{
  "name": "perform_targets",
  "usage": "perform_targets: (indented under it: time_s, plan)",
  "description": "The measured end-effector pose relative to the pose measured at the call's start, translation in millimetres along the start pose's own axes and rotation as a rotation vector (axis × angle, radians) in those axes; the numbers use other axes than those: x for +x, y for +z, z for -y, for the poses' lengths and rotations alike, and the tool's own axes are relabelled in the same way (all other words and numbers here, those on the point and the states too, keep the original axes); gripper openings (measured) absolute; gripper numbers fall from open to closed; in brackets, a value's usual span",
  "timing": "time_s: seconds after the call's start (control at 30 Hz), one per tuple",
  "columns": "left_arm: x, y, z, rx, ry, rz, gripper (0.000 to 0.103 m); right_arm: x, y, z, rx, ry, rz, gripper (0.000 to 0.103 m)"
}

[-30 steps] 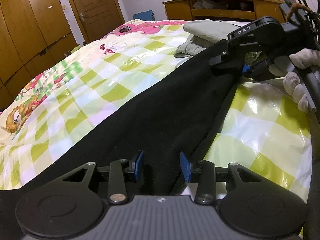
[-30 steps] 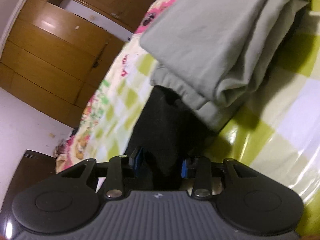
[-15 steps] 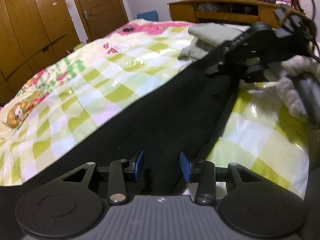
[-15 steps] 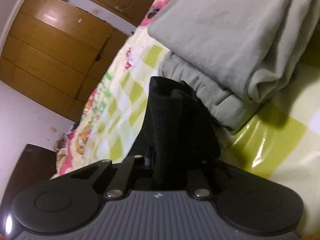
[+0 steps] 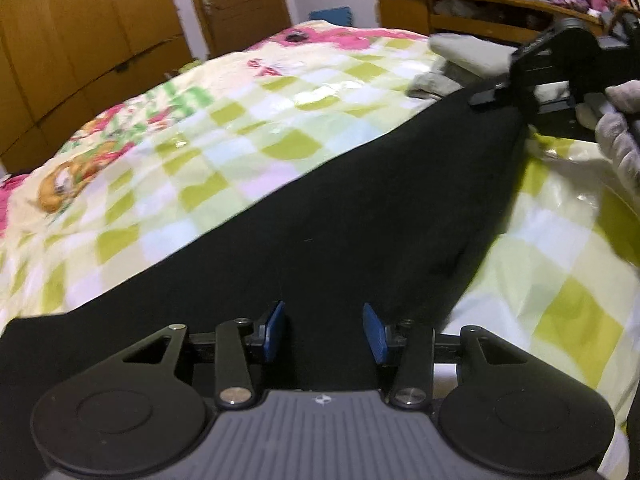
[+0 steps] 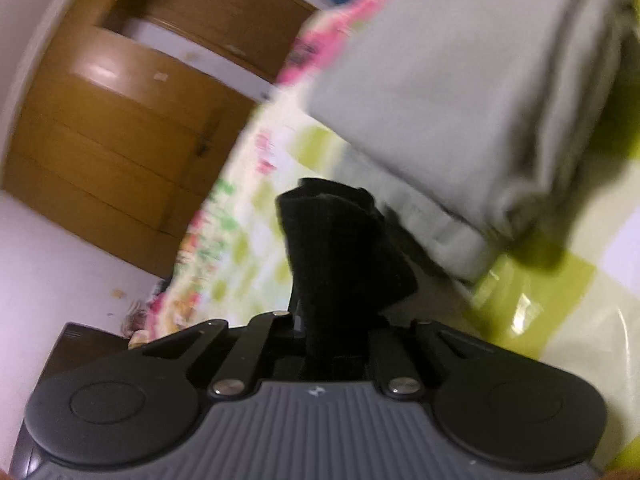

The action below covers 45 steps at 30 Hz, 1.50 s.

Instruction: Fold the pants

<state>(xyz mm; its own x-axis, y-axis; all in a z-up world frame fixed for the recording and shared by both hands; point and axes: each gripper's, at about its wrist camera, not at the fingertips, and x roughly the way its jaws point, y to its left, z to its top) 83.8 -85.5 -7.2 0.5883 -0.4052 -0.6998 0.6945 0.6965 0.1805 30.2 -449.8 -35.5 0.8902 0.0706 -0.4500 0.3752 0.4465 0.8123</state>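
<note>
Black pants (image 5: 360,208) lie stretched in a long band across the checked bed cover (image 5: 240,140). My left gripper (image 5: 323,312) hovers over their near end. Its blue pads (image 5: 276,328) stand apart and are opening, touching no cloth that I can see. At the far end my right gripper (image 5: 492,98), held by a gloved hand (image 5: 618,136), pinches the pants. In the right wrist view the right gripper (image 6: 334,320) is shut on a bunched black fold of the pants (image 6: 340,248), which hides its pads.
Folded grey garments (image 6: 460,92) are stacked just beyond the pants' far end, also visible as the grey pile (image 5: 464,54). Wooden wardrobes (image 5: 80,40) and a door (image 5: 236,0) line the far side. A cluttered wooden desk (image 5: 480,8) stands behind the bed.
My right gripper closed on the pants' far end and the black cloth now bunches up between its fingers. My left gripper shifted along the bed and its pads stand slightly wider.
</note>
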Motion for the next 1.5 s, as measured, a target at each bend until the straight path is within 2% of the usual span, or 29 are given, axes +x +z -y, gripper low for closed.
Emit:
perform_targets:
  time_s: [0.03,0.1,0.23,0.37,0.43,0.53,0.6,0.7,0.77,0.83,0.97,1.1,1.2,1.27,1.37,1.43,1.5]
  plan:
    - [-5,-3,-5,-0.012,0.012,0.004,0.058,-3,0,-1,0.025,0.024,0.000,0.008]
    - [-14,-14,-20,-0.046,0.030,0.006,0.058,-15,-1,-22,-0.004,0.077,0.019,0.008]
    - [-38,-37,-61,-0.121,0.111,0.019,0.058,-13,-12,-103,-0.152,0.184,-0.032,0.008]
    - [-68,-63,-116,-0.234,0.206,0.050,0.058,5,-46,-188,-0.273,0.291,-0.106,0.008]
    - [-79,-81,-147,-0.285,0.267,0.038,0.058,13,-67,-223,-0.299,0.353,-0.150,0.008]
    - [-89,-110,-181,-0.342,0.329,0.004,0.058,22,-107,-272,-0.372,0.419,-0.220,0.008]
    - [-101,-129,-197,-0.377,0.346,-0.002,0.058,33,-152,-304,-0.458,0.442,-0.306,0.008]
    - [-124,-156,-211,-0.410,0.388,-0.003,0.058,62,-234,-339,-0.612,0.427,-0.451,0.008]
    - [-136,-173,-218,-0.441,0.406,-0.006,0.058,83,-293,-352,-0.709,0.426,-0.543,0.008]
    - [-146,-187,-222,-0.465,0.420,-0.014,0.058,104,-344,-357,-0.744,0.434,-0.630,0.008]
    - [-157,-210,-227,-0.505,0.426,-0.031,0.058,134,-423,-361,-0.913,0.410,-0.691,0.009]
    - [-162,-226,-231,-0.532,0.424,-0.026,0.058,137,-474,-351,-1.079,0.383,-0.716,0.009]
    - [-163,-229,-235,-0.548,0.420,-0.010,0.058,139,-485,-346,-1.094,0.369,-0.715,0.009]
    - [-163,-230,-236,-0.556,0.414,0.002,0.058,138,-486,-349,-1.103,0.377,-0.680,0.009]
    - [-158,-235,-237,-0.566,0.402,0.005,0.058,127,-473,-365,-1.080,0.400,-0.617,0.009]
    - [-158,-237,-235,-0.574,0.397,0.012,0.058,129,-480,-378,-1.109,0.410,-0.590,0.009]
    - [-159,-239,-237,-0.591,0.390,0.024,0.058,127,-491,-387,-1.123,0.433,-0.603,0.009]
